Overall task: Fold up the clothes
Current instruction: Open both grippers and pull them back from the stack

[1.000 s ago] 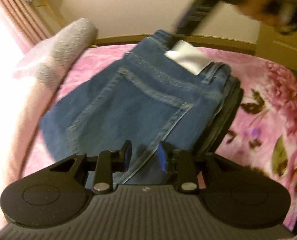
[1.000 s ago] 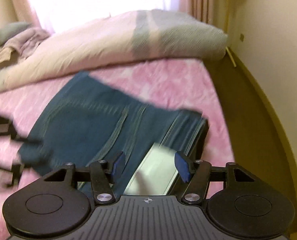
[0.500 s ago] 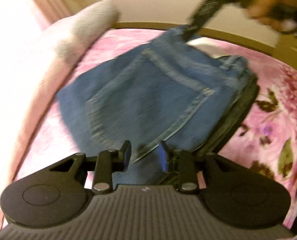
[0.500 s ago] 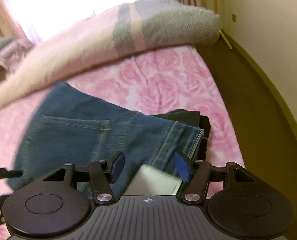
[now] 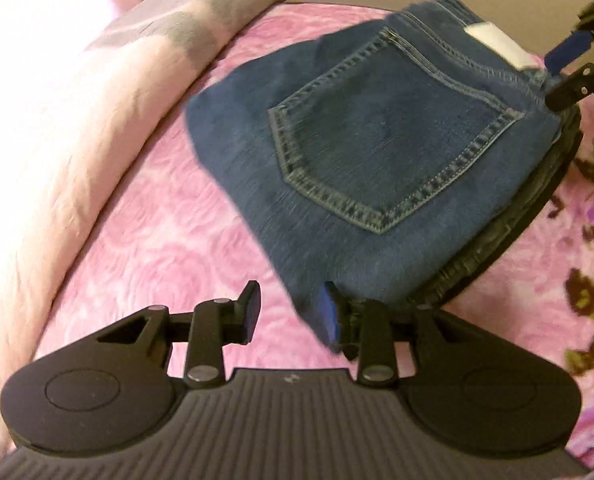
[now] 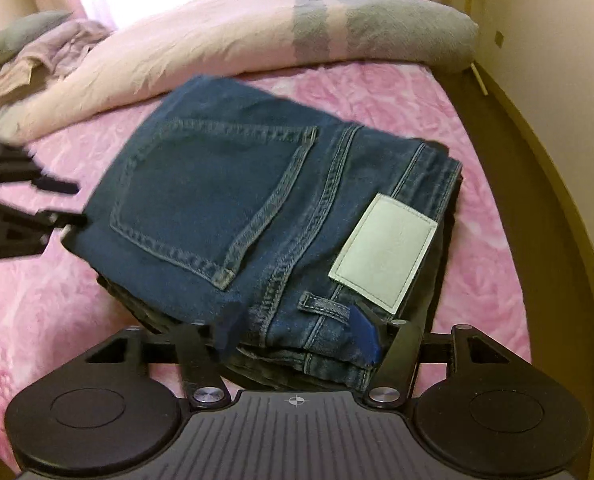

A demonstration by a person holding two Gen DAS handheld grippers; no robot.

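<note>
Folded blue jeans [image 5: 377, 152] with a back pocket and a pale waistband patch [image 6: 385, 254] lie on top of a dark folded garment [image 5: 529, 216] on the pink bed. My left gripper [image 5: 291, 316] is open and empty at the near corner of the jeans; its right finger touches the denim edge. My right gripper [image 6: 297, 334] is open at the waistband end, with the folded edge of the jeans between its fingers [image 6: 363, 338]. Each gripper shows in the other's view: the right one at the far right [image 5: 573, 64], the left one at the left edge [image 6: 53, 204].
A rolled pink and grey duvet [image 6: 257, 36] lies along the far side of the bed. More bedding [image 6: 29, 60] is piled at the back left. The pink floral bedspread [image 5: 169, 240] surrounds the stack. The bed's edge and a cream wall [image 6: 557, 120] are close on the right.
The jeans have come down flat onto the dark garment. My left gripper has opened wider and slid left off the denim. My right gripper has drawn back to the waistband edge.
</note>
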